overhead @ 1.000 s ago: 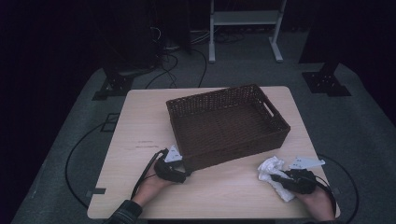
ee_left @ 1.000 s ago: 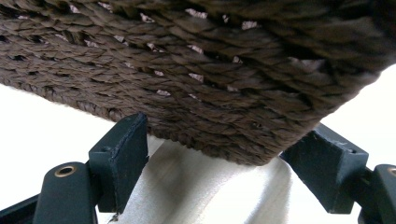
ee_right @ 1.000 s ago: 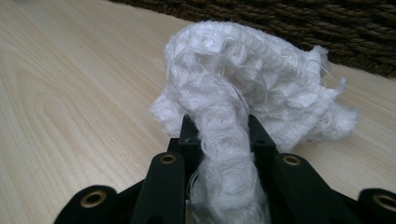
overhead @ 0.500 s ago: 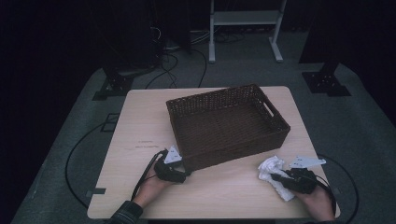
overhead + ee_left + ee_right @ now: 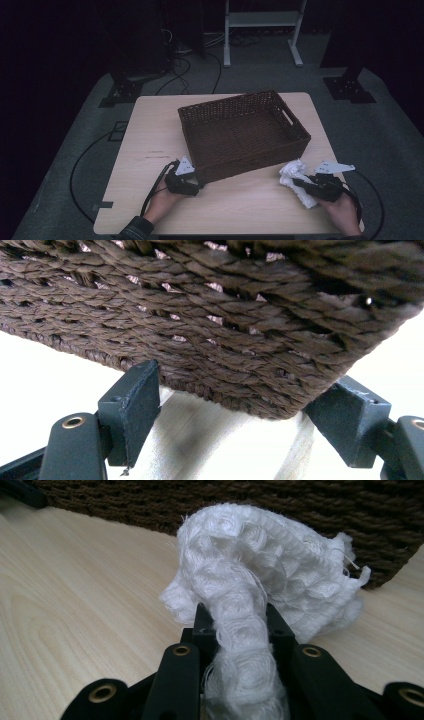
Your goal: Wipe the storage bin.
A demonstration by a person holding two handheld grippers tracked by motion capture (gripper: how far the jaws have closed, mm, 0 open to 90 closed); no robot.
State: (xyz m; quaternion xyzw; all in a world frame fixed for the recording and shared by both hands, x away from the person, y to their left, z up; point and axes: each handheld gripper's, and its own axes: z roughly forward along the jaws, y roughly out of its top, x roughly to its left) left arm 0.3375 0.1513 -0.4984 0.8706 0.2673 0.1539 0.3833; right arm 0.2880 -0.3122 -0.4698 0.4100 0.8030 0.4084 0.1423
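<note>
A woven basket (image 5: pixel 245 132) is seen on a pale wooden bench (image 5: pixel 145 135) in a dark, cable-strewn room, the left gripper (image 5: pixel 192 186) with jaws spread at the basket's corner, a white cloth (image 5: pixel 296 176) pinched by the right gripper's (image 5: pixel 300 182) jaws.

Dark room, grey carpet (image 5: pixel 75 150), white shelf frame (image 5: pixel 262 20), black stands (image 5: pixel 350 85) behind.

Both grippers, left (image 5: pixel 192 181) and right (image 5: pixel 305 183), are black with brass-ringed screw holes, grey three-cornered plates on top and trailing black cables; one dark knitted cuff (image 5: pixel 134 229).
</note>
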